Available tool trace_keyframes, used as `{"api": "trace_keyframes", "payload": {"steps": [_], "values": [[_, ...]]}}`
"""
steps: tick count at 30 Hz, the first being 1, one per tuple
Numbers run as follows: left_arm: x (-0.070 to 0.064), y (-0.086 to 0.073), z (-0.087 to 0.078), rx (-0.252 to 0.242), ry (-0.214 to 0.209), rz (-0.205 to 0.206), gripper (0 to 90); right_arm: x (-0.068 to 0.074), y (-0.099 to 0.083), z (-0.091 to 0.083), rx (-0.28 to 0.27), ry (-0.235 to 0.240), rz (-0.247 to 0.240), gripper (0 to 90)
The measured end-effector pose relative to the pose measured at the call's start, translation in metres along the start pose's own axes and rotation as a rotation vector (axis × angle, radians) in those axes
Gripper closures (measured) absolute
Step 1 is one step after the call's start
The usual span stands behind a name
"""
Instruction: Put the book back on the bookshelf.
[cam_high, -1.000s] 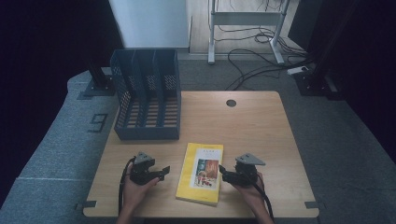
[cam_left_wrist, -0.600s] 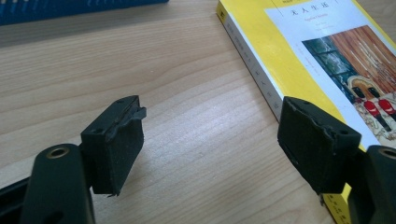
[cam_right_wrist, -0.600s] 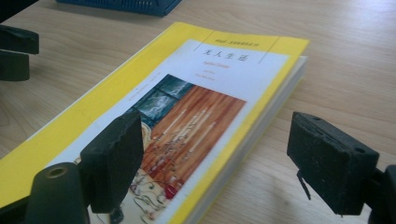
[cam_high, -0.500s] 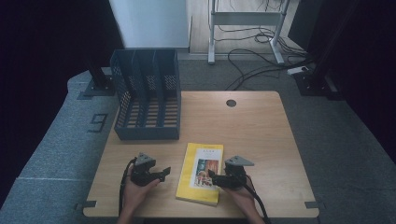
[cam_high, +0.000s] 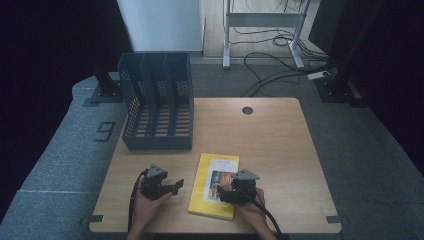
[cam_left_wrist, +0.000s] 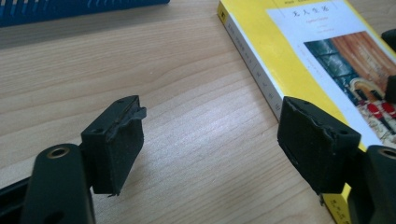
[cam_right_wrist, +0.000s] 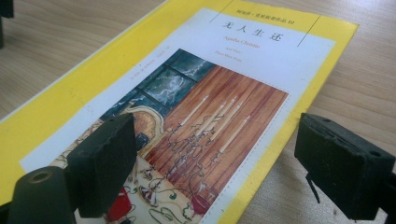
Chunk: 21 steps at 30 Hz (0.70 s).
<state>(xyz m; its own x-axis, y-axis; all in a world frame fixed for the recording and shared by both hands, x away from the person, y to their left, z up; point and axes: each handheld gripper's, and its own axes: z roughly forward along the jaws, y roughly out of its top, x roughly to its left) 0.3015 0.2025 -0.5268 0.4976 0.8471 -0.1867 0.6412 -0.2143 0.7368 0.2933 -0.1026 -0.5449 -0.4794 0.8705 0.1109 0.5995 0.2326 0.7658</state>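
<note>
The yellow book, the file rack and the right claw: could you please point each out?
yellow book (cam_high: 202, 192): high view, bare left cover.
file rack (cam_high: 157, 141): high view, front wall.
right claw (cam_right_wrist: 224, 179): right gripper view, midway between fingertips.

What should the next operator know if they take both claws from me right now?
Left claw: open, holding nothing, over bare wood just left of the yellow book.
Right claw: open, holding nothing, over the book's cover near its right edge.
Book: lies flat, cover up, at the near edge of the table. The blue file rack stands at the back left, its slots looking empty.
Done: nothing gripped or lifted.
Left: probably grip the book and stand it in a rack slot.
</note>
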Motion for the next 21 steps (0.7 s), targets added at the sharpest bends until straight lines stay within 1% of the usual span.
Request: {"api": "trace_keyframes", "payload": {"steps": [4,9,13,21], "values": [[-0.0023,0.0007,-0.0005,-0.007,-0.008,0.005,21.9,-0.0017,0.0001,0.002,0.016,0.006,0.017,10.7],[-0.0055,0.0006,0.0009,-0.002,-0.012,0.016,21.9,-0.0039,0.0004,0.0026,0.041,0.034,0.044,11.0],[-0.0077,0.0004,0.0028,0.002,-0.015,0.03,22.0,-0.0036,0.0005,0.0014,0.047,0.037,0.036,12.1],[-0.009,0.0005,0.0026,0.0,-0.018,0.035,22.2,-0.001,0.002,-0.0037,0.047,0.034,0.029,16.0]]}}
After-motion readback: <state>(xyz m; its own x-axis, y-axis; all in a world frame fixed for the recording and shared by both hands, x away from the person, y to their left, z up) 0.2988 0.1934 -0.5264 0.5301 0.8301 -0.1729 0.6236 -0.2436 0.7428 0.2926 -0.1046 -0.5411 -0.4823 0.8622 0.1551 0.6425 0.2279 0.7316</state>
